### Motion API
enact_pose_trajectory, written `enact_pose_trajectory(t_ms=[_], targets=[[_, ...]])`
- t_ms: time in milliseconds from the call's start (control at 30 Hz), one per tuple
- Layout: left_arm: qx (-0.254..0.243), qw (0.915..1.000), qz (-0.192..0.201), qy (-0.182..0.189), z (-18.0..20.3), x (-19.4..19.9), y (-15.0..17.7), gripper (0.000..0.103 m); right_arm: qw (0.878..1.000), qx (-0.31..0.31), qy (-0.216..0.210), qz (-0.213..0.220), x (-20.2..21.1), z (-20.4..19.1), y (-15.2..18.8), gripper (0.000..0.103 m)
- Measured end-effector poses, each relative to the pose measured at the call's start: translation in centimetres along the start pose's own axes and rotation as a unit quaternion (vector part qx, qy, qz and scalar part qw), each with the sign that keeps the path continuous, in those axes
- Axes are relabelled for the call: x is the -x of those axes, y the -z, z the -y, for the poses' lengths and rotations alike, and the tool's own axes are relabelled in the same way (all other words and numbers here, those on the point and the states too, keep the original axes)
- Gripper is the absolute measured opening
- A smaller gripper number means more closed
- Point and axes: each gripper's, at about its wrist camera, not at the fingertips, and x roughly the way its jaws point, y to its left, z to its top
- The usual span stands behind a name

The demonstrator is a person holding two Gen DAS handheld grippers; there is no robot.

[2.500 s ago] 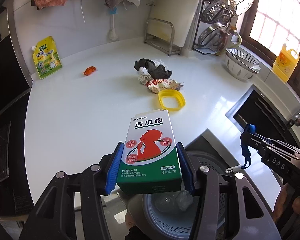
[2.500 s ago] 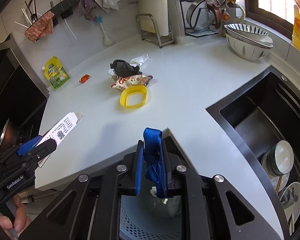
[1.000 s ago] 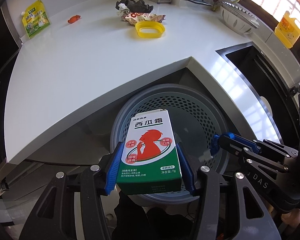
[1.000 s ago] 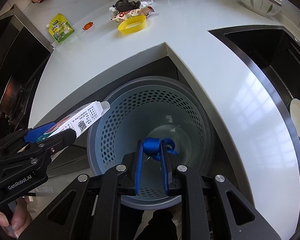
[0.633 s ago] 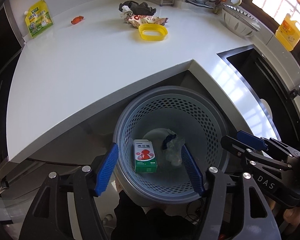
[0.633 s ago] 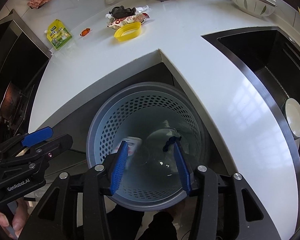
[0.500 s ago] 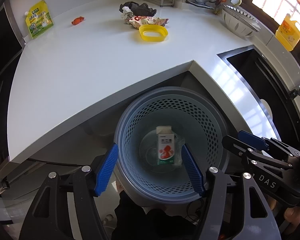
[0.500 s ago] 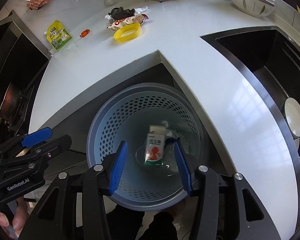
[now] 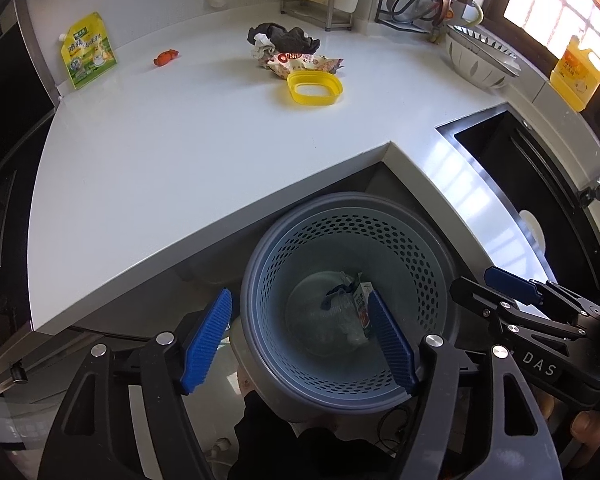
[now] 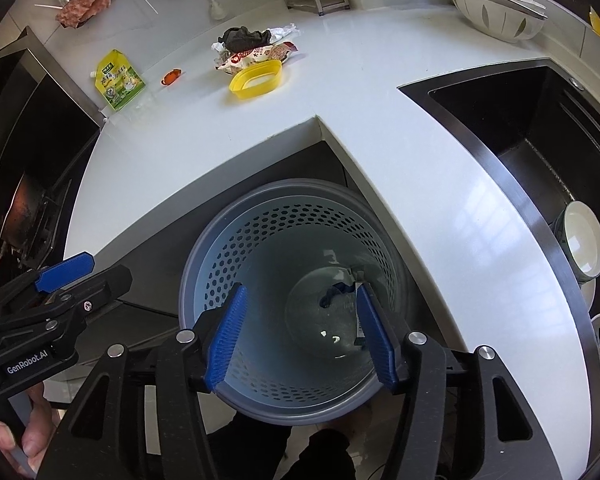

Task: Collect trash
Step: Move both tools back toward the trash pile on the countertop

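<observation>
A grey perforated bin (image 9: pixel 420 264) (image 10: pixel 260 240) stands under the white counter's notch. On its floor lie a green and white box (image 9: pixel 362 300), a blue scrap (image 9: pixel 332 300) (image 10: pixel 332 294) and clear plastic (image 9: pixel 340 320). My left gripper (image 9: pixel 299 296) hangs over the bin with its jaws opening and nothing held between them. My right gripper (image 10: pixel 300 292) is over the bin too, its jaws opening and nothing in them. On the counter lie a yellow ring lid (image 9: pixel 315 88) (image 10: pixel 256 80), a snack wrapper (image 9: pixel 300 60), a black crumpled scrap (image 9: pixel 284 36), an orange wrapper (image 9: pixel 166 57) and a green pouch (image 9: pixel 88 52).
A black sink (image 10: pixel 520 120) with bowls in it (image 10: pixel 580 244) lies to the right. A patterned bowl (image 9: pixel 480 60), a dish rack and a yellow bottle (image 9: pixel 576 72) stand along the back right. A dark stove area borders the counter's left edge. A hand (image 10: pixel 32 432) holds the left gripper's handle.
The left gripper let go of the box and the right gripper released the blue scrap; both fell into the bin. Both sets of jaws have spread wider. The box has settled at the bin's right side.
</observation>
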Motion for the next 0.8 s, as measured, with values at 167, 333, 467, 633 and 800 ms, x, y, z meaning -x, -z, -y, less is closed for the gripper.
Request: enact_pose_trajectory(t_ms=[167, 333, 467, 633, 800], targets=[[0.001, 0.9999, 0.011, 0.000, -0.5, 0.7, -0.8, 0.070, 1.000, 0.001, 0.002, 0.008, 0.6, -0.5, -0.6, 0.057], [0.001, 0.9996, 0.030, -0.001, -1.2, 1.6, -2.2, 0.074, 1.000, 0.002, 0.006, 0.018, 1.1, -1.1, -1.6, 0.061], [-0.001, 0.9991, 0.042, -0.001, -2.0, 2.1, -3.6, 0.074, 1.000, 0.000, 0.010, 0.027, 1.5, -1.5, -2.8, 0.062], [-0.005, 0.9983, 0.058, -0.008, -3.1, 2.6, -5.4, 0.078, 0.999, -0.001, 0.016, 0.041, 1.6, -2.3, -4.4, 0.064], [-0.005, 0.9977, 0.067, -0.010, -4.8, 2.4, -7.4, 0.078, 0.998, 0.001, 0.022, 0.050, 1.2, -3.3, -6.2, 0.066]])
